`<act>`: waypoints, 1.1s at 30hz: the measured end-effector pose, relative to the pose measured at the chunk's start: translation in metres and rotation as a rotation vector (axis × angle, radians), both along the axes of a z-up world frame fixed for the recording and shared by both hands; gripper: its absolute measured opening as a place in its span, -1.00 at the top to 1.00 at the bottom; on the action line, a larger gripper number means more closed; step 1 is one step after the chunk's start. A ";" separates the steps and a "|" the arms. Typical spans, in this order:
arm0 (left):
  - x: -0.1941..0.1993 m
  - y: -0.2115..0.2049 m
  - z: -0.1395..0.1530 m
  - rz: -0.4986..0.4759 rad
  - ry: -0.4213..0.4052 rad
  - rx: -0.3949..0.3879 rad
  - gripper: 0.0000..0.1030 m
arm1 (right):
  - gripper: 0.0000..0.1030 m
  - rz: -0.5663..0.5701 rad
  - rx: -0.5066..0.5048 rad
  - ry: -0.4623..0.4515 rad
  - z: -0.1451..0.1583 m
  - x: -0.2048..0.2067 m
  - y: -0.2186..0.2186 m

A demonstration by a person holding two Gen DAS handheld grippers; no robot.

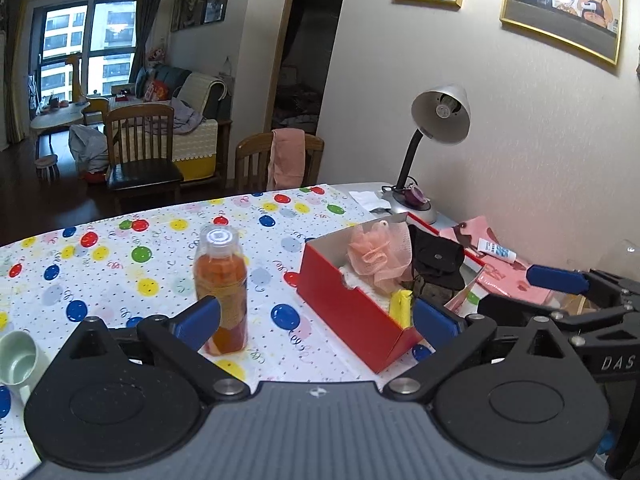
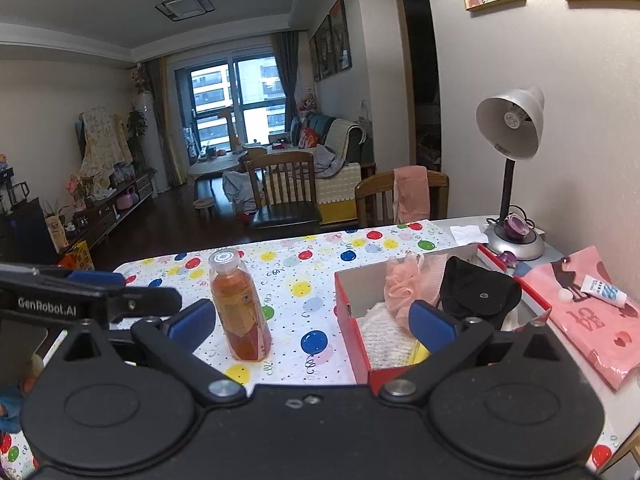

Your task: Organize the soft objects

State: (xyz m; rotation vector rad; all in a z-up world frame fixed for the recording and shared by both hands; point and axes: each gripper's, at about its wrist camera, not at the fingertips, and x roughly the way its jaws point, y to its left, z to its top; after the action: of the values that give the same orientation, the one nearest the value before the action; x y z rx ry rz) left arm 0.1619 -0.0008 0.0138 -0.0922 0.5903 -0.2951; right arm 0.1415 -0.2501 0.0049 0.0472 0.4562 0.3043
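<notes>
left gripper (image 1: 316, 320) jaws wide, empty | right gripper (image 2: 312, 326) same | bottle (image 1: 221, 292) beside red box (image 1: 352, 312) | lamp (image 1: 436, 128) behind

Dim living room (image 2: 180, 208), window (image 2: 236, 100), wooden chairs (image 2: 284, 192)

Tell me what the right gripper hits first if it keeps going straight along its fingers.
Probably nothing solid: between the open right gripper lies bare tablecloth, the orange drink bottle left of centre, the red box right. Depth is unclear.
</notes>
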 end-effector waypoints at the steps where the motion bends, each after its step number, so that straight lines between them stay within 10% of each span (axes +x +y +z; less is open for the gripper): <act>1: -0.003 0.001 0.000 0.002 -0.003 0.005 -1.00 | -1.00 -0.004 0.000 -0.005 -0.001 -0.003 0.002; 33: -0.054 0.031 0.003 0.040 -0.079 0.028 -1.00 | -1.00 -0.052 -0.005 -0.023 -0.006 -0.032 0.035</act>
State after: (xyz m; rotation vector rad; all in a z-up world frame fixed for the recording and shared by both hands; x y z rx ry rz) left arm 0.1081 0.0302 0.0168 -0.0647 0.5131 -0.2507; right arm 0.1090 -0.2153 -0.0007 0.0505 0.4327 0.2527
